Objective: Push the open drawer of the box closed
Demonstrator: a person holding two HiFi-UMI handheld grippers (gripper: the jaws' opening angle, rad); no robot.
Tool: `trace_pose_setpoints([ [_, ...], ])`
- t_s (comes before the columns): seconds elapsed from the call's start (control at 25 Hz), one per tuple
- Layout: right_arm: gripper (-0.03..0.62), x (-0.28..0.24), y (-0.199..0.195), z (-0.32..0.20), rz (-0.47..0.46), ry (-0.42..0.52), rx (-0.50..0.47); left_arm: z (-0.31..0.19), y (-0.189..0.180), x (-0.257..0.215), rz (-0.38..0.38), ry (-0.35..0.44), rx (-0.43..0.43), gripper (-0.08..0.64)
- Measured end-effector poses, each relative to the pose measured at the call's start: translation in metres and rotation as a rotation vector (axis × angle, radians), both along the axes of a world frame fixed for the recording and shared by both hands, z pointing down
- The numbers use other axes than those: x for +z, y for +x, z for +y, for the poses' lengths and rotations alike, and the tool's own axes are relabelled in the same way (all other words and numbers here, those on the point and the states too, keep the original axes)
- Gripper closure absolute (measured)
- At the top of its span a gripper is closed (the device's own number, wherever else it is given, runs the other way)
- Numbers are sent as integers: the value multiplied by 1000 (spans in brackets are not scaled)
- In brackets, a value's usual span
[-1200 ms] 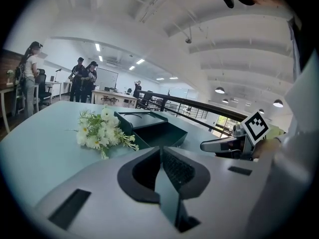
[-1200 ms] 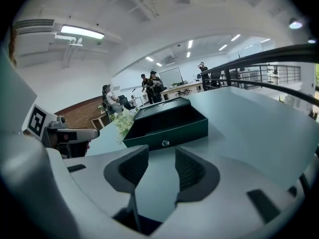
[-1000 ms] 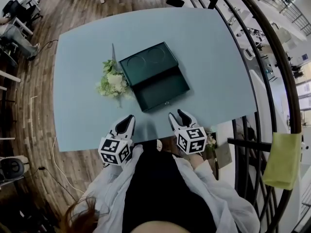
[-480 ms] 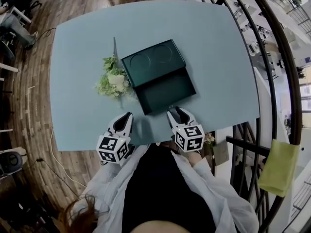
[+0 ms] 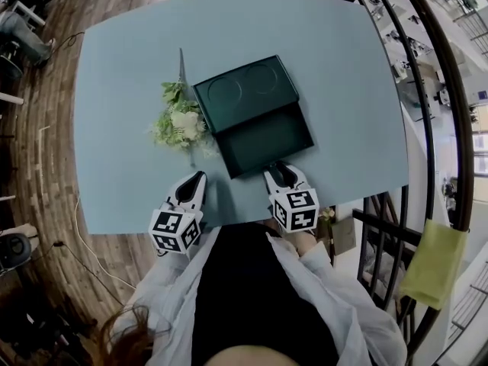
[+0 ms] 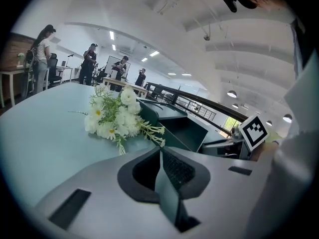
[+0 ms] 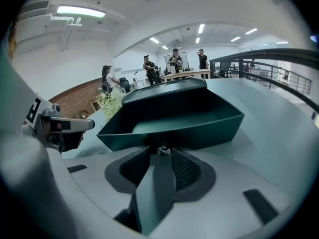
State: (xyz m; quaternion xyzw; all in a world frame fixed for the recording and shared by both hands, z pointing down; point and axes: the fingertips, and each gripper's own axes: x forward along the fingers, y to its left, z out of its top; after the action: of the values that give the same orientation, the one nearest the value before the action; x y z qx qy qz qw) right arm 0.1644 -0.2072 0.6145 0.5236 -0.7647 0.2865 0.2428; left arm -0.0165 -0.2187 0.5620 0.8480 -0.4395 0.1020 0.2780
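The drawer [image 5: 267, 139] stands pulled out of the box [image 5: 244, 90] on the worktop [image 5: 343, 75]. The right gripper [image 5: 278, 171] meets its front; its fingers, slightly apart and just closing, straddle the knob [image 7: 162, 150], lined up to push. The left gripper [image 5: 197, 180] waits near the flowers [image 5: 177, 124], fingers together.

Left fingers [image 6: 142, 173] together, right fingers [image 7: 185, 168] closing

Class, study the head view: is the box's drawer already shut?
No, the drawer stands pulled out from the box, its inside showing.
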Motion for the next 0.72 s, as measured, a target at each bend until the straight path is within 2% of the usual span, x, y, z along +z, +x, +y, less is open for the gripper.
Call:
trace_pose_setpoints([
  [0.28, 475, 2, 0, -1, 33, 6, -13, 2, -4, 3, 12, 0, -13, 531],
  [0.48, 518, 2, 4, -1, 45, 5, -4, 4, -9, -2, 13, 8, -27, 531],
  [0.72, 518, -3, 2, -3, 36, 11, 0, 7, -12, -10, 14, 29, -32, 531],
])
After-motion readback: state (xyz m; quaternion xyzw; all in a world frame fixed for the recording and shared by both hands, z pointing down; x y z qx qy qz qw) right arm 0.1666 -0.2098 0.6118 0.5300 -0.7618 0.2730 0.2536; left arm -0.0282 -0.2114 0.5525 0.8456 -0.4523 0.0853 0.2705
